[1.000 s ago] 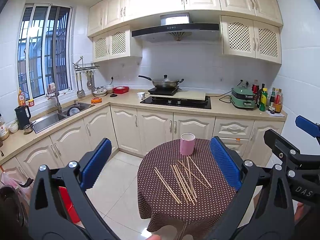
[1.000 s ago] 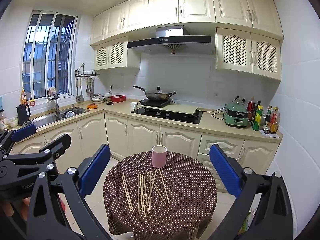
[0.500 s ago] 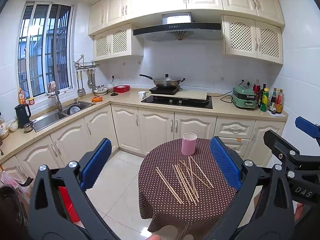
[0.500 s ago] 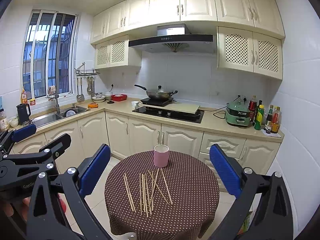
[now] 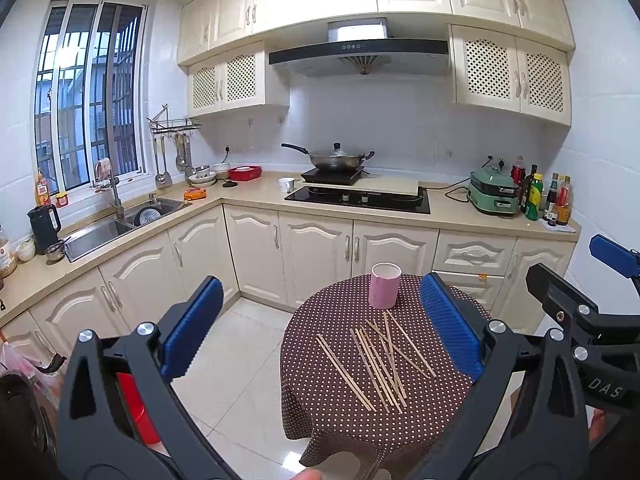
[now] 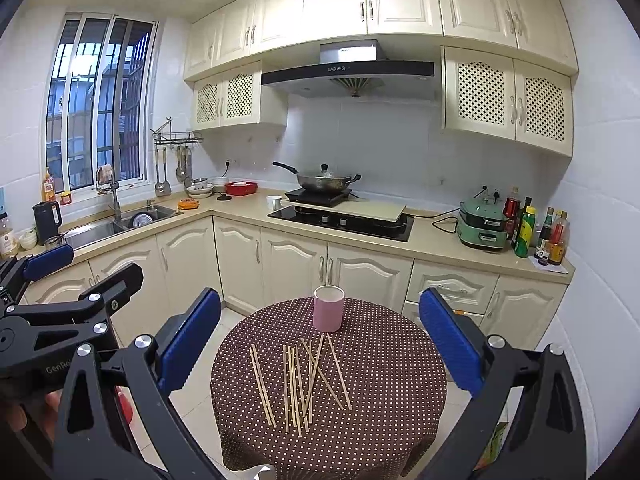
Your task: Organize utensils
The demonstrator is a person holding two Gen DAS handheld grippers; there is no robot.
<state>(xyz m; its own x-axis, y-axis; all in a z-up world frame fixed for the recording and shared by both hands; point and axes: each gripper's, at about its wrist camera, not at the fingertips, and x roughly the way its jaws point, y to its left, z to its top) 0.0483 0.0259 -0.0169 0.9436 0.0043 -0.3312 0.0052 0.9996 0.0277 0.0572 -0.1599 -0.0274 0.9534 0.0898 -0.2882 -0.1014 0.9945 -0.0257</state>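
Blue-padded left gripper [image 5: 320,328] wide open, empty, right gripper [image 6: 320,334] likewise, above chopsticks [image 6: 300,380]

one pink cup [image 6: 328,308], about ten chopsticks [image 6: 298,384], one round table [image 6: 400,380], two hand-held grippers [image 6: 320,344]

Hidden and cut off
The round table's [image 6: 400,368] legs hide under its cloth; the bottle [image 5: 6,248] labels are too small to read.

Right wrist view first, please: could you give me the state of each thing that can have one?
Left tongs: open, empty.
Right tongs: open, empty.
Cup: upright on the table, no chopsticks in it.
Chopsticks: lying loose on the table, some crossed.
Wok: lidded, on the hob.
Cabinets: shut.
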